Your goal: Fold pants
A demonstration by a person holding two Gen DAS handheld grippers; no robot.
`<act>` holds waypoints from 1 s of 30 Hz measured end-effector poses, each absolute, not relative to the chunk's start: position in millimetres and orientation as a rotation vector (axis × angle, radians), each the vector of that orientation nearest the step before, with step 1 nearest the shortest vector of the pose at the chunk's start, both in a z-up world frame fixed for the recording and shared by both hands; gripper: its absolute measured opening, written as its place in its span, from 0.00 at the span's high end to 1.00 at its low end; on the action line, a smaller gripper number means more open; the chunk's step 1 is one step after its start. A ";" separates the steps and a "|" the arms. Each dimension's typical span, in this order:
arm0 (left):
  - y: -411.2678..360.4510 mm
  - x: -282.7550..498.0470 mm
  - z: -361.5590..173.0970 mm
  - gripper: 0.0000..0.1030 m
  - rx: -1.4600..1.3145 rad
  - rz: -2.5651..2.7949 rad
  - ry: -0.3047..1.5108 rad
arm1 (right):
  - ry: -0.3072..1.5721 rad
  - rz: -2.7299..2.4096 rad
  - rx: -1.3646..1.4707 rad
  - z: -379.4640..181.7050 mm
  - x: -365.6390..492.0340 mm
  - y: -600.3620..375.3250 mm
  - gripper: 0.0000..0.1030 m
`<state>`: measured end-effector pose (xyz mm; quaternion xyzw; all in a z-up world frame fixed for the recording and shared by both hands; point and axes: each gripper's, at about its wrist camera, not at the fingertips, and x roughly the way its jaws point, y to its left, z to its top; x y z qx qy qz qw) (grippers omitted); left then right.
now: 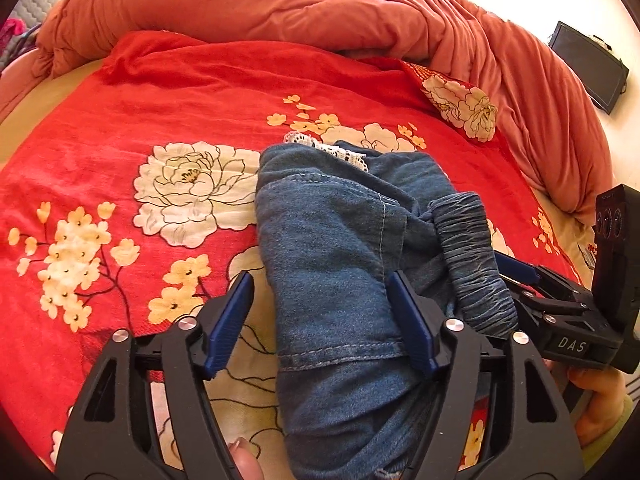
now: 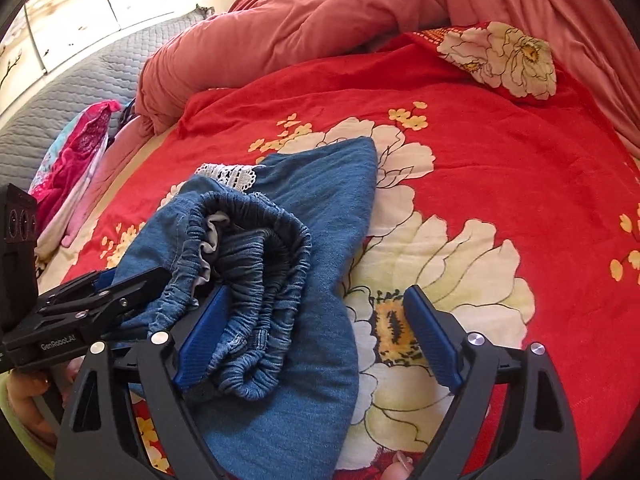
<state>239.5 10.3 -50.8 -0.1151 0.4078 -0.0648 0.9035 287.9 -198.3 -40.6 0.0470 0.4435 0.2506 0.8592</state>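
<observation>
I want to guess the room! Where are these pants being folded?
Most likely a bedroom: the pants lie on a bed's red flowered sheet, with a bunched orange quilt behind.

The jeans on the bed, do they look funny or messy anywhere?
Yes. The jeans sit in a lumpy bundle, not flat: the stretchy waistband is scrunched up on top, and a white lace trim pokes out at the far end.

White letters "DAS" stood on the black plastic right gripper (image 1: 516,276); "GenRobot.AI" stood on the black plastic left gripper (image 2: 100,280).
</observation>
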 end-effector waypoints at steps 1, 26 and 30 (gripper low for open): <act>10.8 238.1 -49.7 0.36 -0.236 -0.130 0.840 | 0.924 0.525 0.098 -39.3 285.9 -198.6 0.16; 9.2 150.2 0.0 0.25 -0.233 -0.118 0.692 | 0.696 0.473 0.027 18.1 205.0 -209.9 0.05; 7.0 132.0 5.6 0.20 -0.212 -0.106 0.665 | 0.683 0.471 0.037 24.9 193.1 -213.4 0.05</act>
